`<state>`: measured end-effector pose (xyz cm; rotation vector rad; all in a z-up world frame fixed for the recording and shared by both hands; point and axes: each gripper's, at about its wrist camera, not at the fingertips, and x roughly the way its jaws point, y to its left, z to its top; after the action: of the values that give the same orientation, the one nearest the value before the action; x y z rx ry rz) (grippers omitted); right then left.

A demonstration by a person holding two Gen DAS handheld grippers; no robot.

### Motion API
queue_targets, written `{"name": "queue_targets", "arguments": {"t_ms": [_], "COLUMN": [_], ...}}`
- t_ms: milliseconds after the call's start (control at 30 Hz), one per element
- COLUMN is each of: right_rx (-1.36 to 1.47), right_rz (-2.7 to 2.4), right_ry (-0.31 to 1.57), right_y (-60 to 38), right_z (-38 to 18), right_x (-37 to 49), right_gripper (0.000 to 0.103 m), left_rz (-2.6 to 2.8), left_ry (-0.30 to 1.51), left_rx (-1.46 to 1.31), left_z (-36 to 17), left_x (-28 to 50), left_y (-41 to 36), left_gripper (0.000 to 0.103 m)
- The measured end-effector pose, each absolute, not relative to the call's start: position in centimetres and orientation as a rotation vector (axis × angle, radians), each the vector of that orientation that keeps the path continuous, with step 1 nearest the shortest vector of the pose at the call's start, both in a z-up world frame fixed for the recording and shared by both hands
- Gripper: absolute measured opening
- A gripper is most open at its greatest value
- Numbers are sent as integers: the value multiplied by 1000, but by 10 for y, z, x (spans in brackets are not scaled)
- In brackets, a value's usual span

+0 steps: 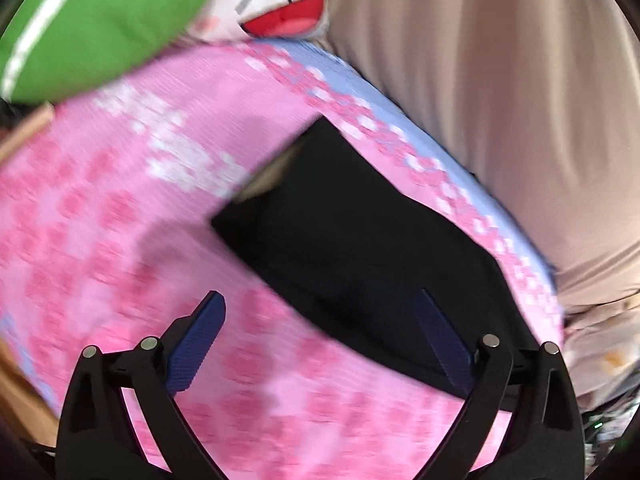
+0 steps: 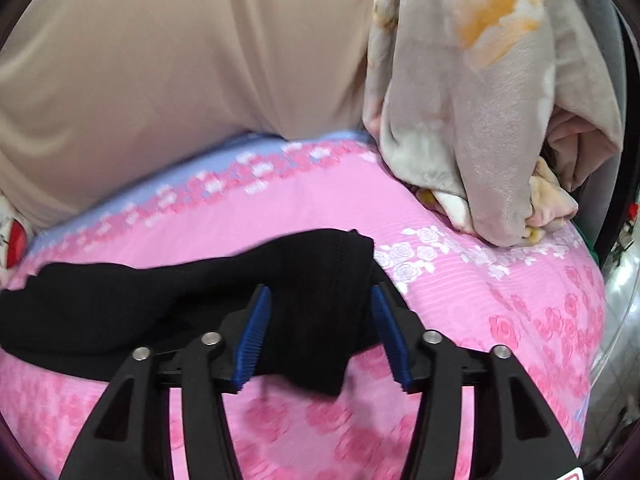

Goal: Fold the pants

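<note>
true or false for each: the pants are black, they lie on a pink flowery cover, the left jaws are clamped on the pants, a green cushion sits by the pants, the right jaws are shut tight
1. The pants are black. True.
2. They lie on a pink flowered cover. True.
3. The left gripper is clamped on the pants. False: its jaws stand wide apart, with nothing pressed between them.
4. A green cushion touches the pants. False: it sits at the far end of the cover, well apart from them.
5. The right gripper is shut tight. False: its jaws are open, with pants fabric lying between them but not pinched.
</note>
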<state>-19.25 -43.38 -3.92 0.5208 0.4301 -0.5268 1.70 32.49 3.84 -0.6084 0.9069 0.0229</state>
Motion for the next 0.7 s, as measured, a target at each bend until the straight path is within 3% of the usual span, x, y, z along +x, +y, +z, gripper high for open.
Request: {"name": "queue_targets", "arguments": {"t_ms": [100,133,167,200,233,400,533,700], "right_rx": [539,544,546,550,554,571,616,801], "right_rz": [-487,-475,-462,-448,-434,-407,-396,-304], "right_ry": [414,416,419,417,422,426,439,386], "right_y": [-412,-404,-395,-387,-380,-366,-370,-400], "right_z": [-39,-40,-40,-41,-43,-47,-57,-56], "right_x": [-205,-207,-207,-209,-210,-213,-210,-194], "right_gripper": [56,57,57,57,57,58,63,64], "left_rz": [19,13,8,15,31,7,202,262], "left_ry": [933,946,948,967,978,864,974,987], "left_rx": [-643,-659,-664,-643,-624,-602,-480,-579], "left_z": [25,20,17,16,18,67,35,10], "left_x": [38,50,54,63,66,39,24,17], "left_y": [318,317,313,312,311,324,338,365], "left_gripper": [93,86,73,34,7,7,7,7]}}
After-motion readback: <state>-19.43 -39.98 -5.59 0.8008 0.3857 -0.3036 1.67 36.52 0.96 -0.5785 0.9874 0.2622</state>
